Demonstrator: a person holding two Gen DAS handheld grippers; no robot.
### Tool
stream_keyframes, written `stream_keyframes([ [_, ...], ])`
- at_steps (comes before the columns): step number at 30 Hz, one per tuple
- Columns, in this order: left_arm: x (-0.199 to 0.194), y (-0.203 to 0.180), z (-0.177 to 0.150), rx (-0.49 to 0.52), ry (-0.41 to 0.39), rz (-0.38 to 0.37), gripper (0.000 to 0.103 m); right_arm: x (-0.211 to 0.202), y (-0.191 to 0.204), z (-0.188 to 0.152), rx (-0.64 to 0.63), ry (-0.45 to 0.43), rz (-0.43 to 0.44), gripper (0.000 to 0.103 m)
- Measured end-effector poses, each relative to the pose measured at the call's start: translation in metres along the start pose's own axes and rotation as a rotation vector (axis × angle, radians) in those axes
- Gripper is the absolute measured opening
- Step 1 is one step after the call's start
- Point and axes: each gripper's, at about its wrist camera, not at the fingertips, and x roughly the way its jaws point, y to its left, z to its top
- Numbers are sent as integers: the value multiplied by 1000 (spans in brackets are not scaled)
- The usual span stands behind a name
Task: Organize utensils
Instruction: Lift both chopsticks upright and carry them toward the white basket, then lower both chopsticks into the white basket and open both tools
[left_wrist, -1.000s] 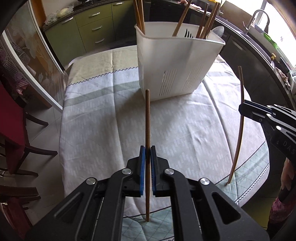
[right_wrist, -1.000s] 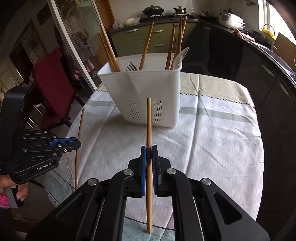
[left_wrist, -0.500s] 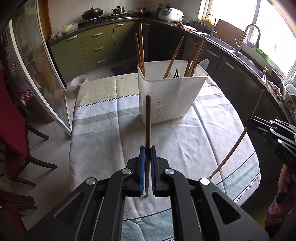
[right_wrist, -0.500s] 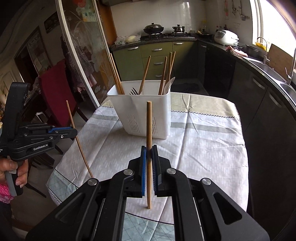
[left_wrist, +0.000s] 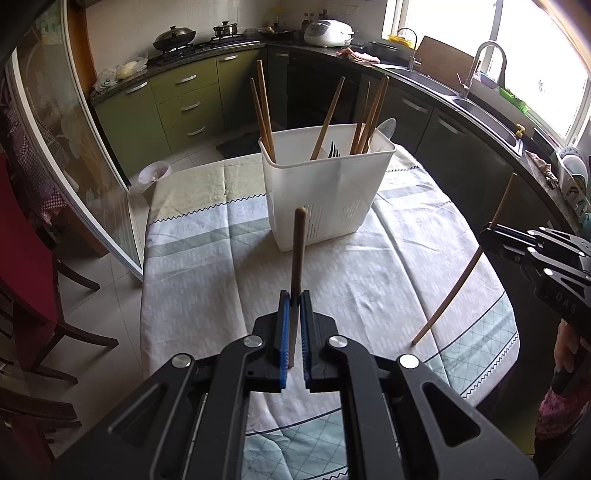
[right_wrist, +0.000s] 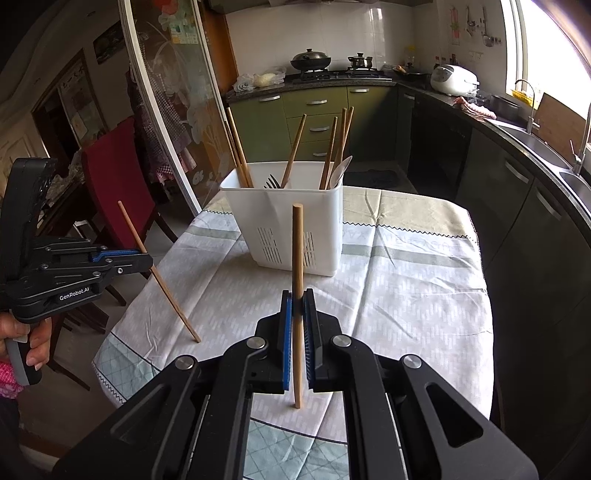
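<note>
A white utensil holder (left_wrist: 325, 188) stands on the table's far half and holds several wooden chopsticks, a fork and a spoon; it also shows in the right wrist view (right_wrist: 286, 225). My left gripper (left_wrist: 294, 301) is shut on a wooden chopstick (left_wrist: 297, 254), held above the table's near part. My right gripper (right_wrist: 297, 299) is shut on another wooden chopstick (right_wrist: 297, 258). In the left wrist view the right gripper (left_wrist: 487, 232) and its tilted chopstick (left_wrist: 461, 280) are at the right. In the right wrist view the left gripper (right_wrist: 146, 258) and its tilted chopstick (right_wrist: 162, 280) are at the left.
The table (left_wrist: 207, 266) wears a pale patterned cloth. A glass sliding door (left_wrist: 74, 147) and a red chair (right_wrist: 110, 177) stand to the left. Green cabinets (left_wrist: 177, 103), a dark counter and a sink (left_wrist: 484, 107) run behind and to the right.
Both grippers have risen and drawn back from the holder, each still holding its chopstick. Both chopsticks now tilt, seen from the other gripper's view, and the holder looks smaller and farther.
</note>
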Motion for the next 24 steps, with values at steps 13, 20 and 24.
stream_keyframes([
  [13,-25,-7,18,8,-43,-30,6,-21,4,22,-2,-55,22,7],
  [20,-62,-19,50,21,-98,-46,6,-54,15,64,-23,-136,40,7],
  [24,-91,-24,77,28,-172,-35,6,-76,18,97,-17,-202,46,7],
])
